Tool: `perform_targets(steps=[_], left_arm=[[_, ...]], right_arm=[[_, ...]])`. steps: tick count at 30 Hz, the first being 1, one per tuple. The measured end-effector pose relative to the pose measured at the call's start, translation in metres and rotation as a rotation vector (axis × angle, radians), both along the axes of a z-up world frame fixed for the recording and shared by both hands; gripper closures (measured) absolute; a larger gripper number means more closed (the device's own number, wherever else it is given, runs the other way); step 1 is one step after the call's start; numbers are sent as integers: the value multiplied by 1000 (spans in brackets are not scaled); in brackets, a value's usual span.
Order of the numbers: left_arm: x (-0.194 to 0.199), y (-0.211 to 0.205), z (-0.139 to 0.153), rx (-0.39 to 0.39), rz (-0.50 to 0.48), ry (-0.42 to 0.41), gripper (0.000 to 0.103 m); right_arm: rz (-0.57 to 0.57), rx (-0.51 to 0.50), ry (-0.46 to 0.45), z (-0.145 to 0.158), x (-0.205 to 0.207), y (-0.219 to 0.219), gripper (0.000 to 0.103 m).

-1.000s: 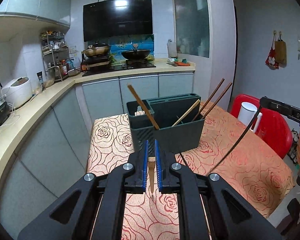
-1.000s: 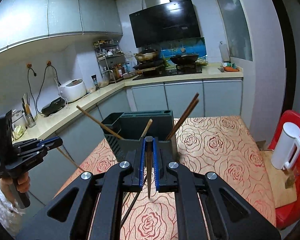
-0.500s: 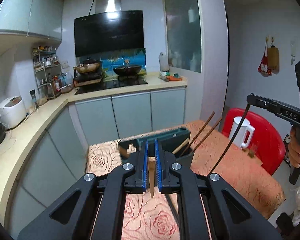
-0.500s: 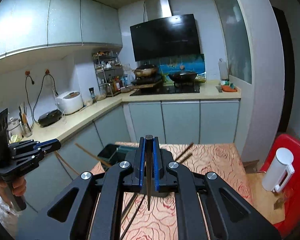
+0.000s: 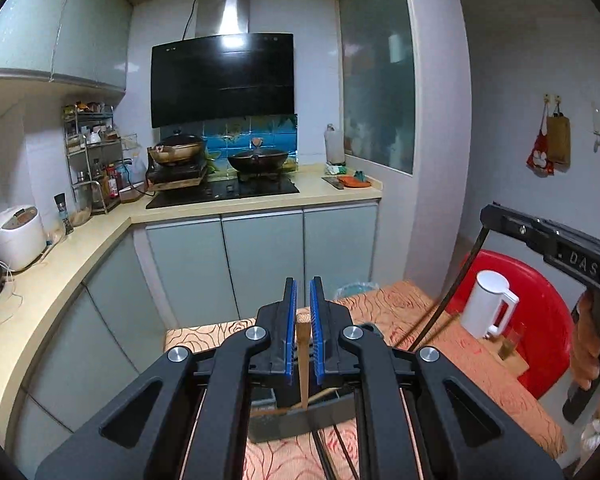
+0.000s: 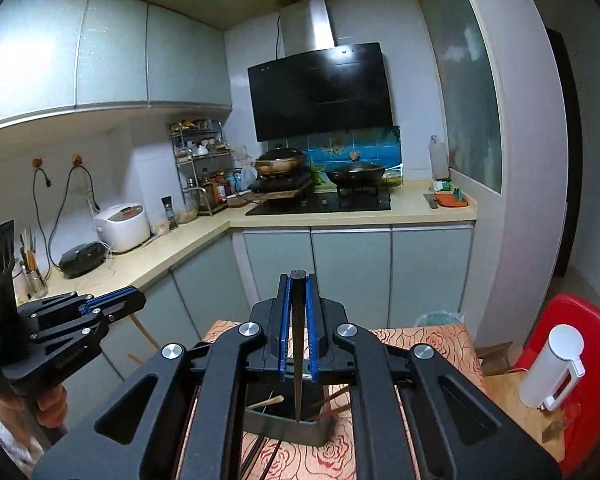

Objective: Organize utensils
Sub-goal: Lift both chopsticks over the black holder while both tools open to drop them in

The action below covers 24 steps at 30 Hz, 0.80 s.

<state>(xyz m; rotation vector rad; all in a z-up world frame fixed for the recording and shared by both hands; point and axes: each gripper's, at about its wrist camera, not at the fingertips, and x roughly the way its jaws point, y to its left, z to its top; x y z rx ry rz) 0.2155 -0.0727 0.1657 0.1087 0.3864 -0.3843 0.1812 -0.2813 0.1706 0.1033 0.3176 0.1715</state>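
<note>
My left claw [image 5: 303, 336] is clamped on a pale wooden chopstick [image 5: 303, 364], my right claw [image 6: 298, 328] on a dark slender chopstick [image 6: 298, 344]; both tips hang over the dark grey plastic utensil holder [image 6: 288, 426] on the rose-patterned tabletop [image 6: 424, 340].

A small kitchen is shown, walled in white. A black range hood [image 6: 320, 90] is mounted above a black hob [image 6: 324, 202], which is set into a pale L-shaped counter [image 5: 260, 200]. Grey-green cupboards [image 6: 352, 276] are fitted below it and wall cabinets [image 6: 112, 52] above. A frosted glass panel [image 5: 378, 92] is seen at the right, and a red chair [image 5: 540, 312] beside the rose-patterned worktop [image 5: 480, 364].
</note>
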Motion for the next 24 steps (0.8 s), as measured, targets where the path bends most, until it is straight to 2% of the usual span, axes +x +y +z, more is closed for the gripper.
perform_targets(steps=[6,13,17,21,23,24], left_arm=[[29,-8,-16,-10,36,14,96],[55,-8,-51,10,65,80,96],[61,-7,-66,27,72,109,96],[60,-4,-69,27,77,107,96],[59,-2,-69,27,82,106,93],[59,-2,-68,27,85,106,86]], right_arm=[[-15,-28,21,-13,24,9,95],[-14,-44,90,-39,48,20,95],[-5,-61,136,-55,57,27,95],[3,-57,157,-63,61,31,94],[6,-51,162,-65,62,33,92],[3,-55,160,-65,62,34,89]])
